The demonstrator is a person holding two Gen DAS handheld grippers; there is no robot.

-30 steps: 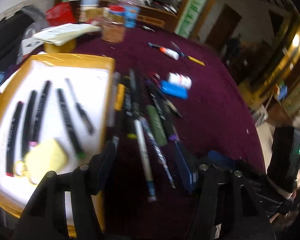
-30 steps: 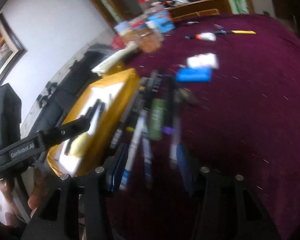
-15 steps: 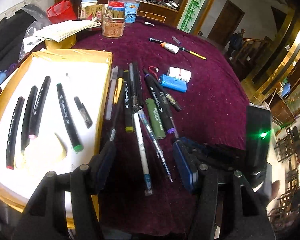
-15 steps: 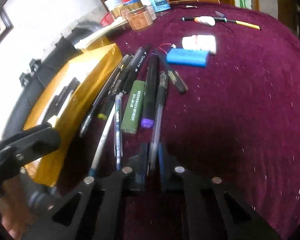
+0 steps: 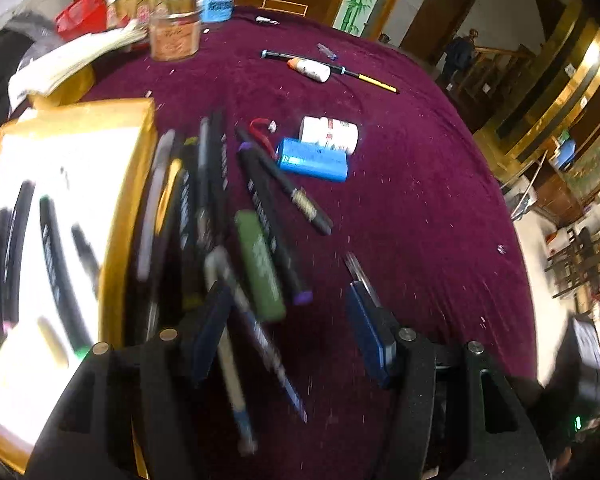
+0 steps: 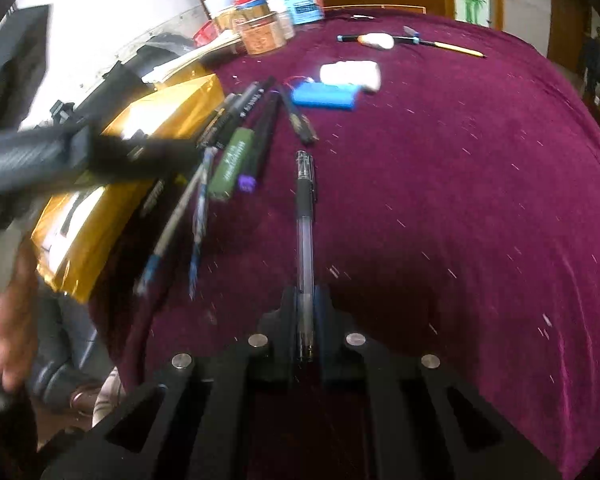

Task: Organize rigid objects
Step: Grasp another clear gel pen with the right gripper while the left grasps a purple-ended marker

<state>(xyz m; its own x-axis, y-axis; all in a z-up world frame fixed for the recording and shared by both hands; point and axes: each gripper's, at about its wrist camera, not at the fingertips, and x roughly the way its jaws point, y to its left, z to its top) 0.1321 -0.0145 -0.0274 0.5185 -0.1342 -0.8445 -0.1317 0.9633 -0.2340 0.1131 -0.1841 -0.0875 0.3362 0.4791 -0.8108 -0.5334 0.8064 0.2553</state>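
Both jaws: right gripper (image 6: 306, 300) clamps clear pen (image 6: 305, 216); left gripper (image 5: 292, 320) gapes, empty.

Both fisheye views look steeply down along their own fingers at the maroon-covered bench (image 5: 420, 220), close above it. The left wrist view sits nearer the yellow tray (image 5: 140, 168); the right wrist view looks from farther right. Both share the pen row (image 6: 236, 152) and blue battery pack (image 5: 314, 160)
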